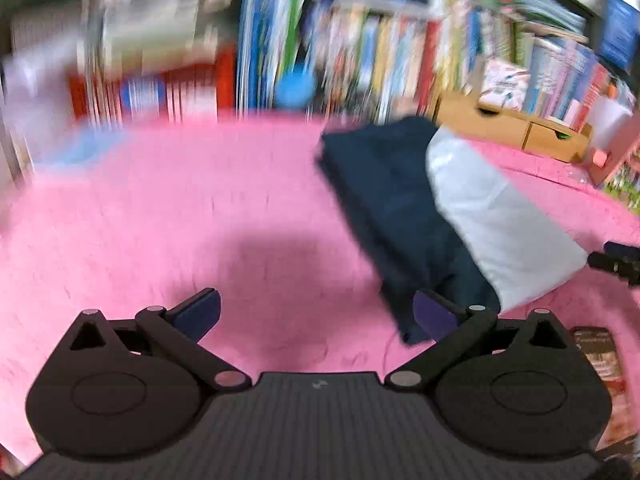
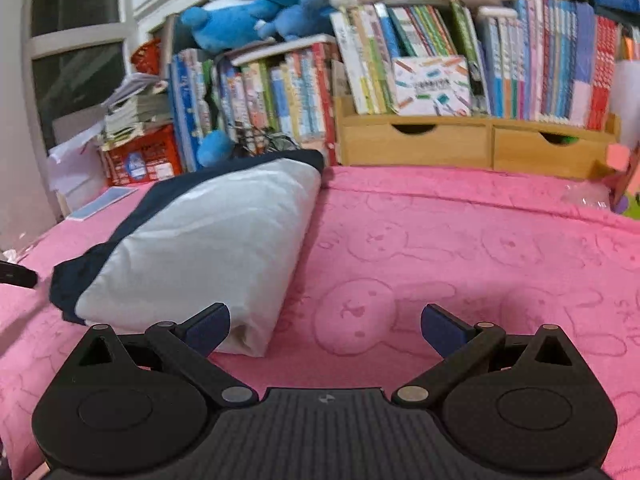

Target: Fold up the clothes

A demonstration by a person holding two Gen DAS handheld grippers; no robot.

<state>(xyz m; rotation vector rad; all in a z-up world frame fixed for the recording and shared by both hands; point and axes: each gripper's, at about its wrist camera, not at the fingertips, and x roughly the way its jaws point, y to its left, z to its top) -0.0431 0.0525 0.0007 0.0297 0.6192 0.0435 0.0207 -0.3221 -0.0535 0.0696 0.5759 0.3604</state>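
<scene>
The left gripper (image 1: 316,314) has its two blue-padded fingers spread wide, w/ nothing between them. It hovers over the pink blanket (image 1: 180,208), and its shadow falls on the blanket just ahead. The right pad sits just in front of the near corner of the folded garment (image 1: 404,208); I cannot tell if it touches. The left wrist view is blurred, esp. in the far part.

The right gripper (image 2: 325,330) is also released, fingers wide apart and empty. Its left pad is right beside the near end of the folded garment (image 2: 200,248); contact is not clear.

The garment lies on the pink blanket (image 2: 460,248), which has an embossed rabbit pattern. It is a folded bundle, dark navy underneath and pale grey-white on top, running from near to far. In the right wrist view it is left of centre; in the left wrist view it is at the right.

At the far edge of the blanket stands a wooden organizer (image 2: 472,144) w/ two drawers, holding a row of books (image 2: 540,68). More books (image 2: 272,96) stand to its left, w/ blue plush toys (image 2: 256,4) on top. At far left is a window (image 2: 76,40) and a pile of papers (image 2: 132,112).
</scene>
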